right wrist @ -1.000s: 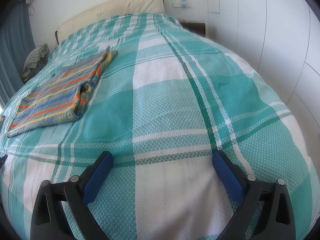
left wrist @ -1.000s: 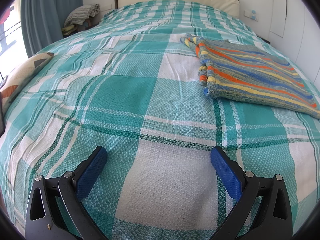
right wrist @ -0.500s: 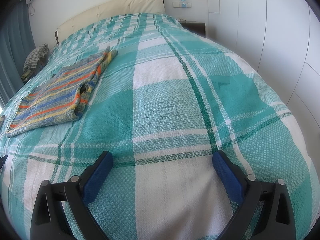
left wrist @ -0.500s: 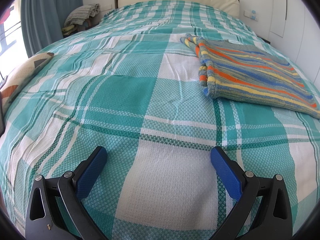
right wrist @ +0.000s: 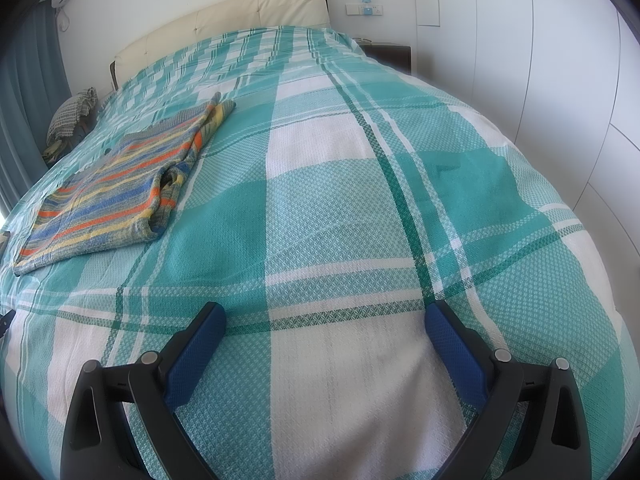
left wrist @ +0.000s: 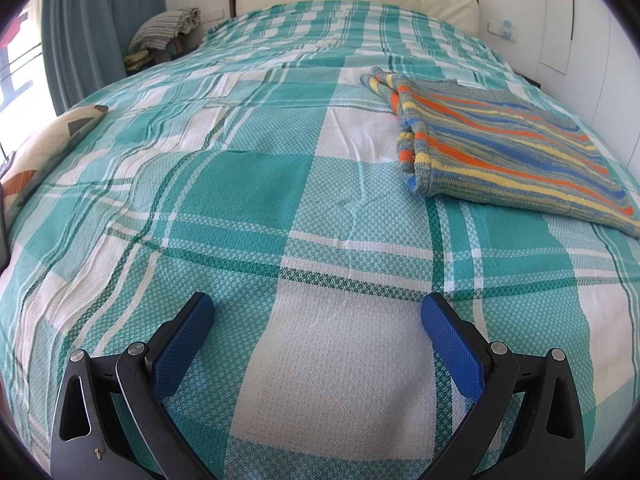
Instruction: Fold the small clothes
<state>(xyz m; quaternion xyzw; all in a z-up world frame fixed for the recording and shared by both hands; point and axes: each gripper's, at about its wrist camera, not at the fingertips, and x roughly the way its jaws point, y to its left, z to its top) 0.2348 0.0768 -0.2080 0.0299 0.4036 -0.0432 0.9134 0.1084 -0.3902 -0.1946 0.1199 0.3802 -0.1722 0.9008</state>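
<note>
My left gripper (left wrist: 316, 312) has its blue-padded fingers (left wrist: 182, 338) spread wide with nothing between them but bedspread; the right gripper (right wrist: 324, 320) matches it, fingers (right wrist: 454, 346) wide apart and holding nothing. Both hang low over the near end of the bed, above a white square of the teal-and-white plaid bedspread (left wrist: 240, 184).

The striped sweater (left wrist: 496, 148) lies flat on the bedspread, in grey with orange, blue and yellow bands, and looks folded, with a sleeve cuff tucked along its edge. From my left wrist camera it sits ahead and to the right of the fingers, well apart from them, its near corner pointing toward the right finger's side. From my right wrist camera the same sweater (right wrist: 116, 196) lies ahead and far off to the left, again well clear of the pads. So it rests between my two grippers' lines of sight, untouched by either.
</note>
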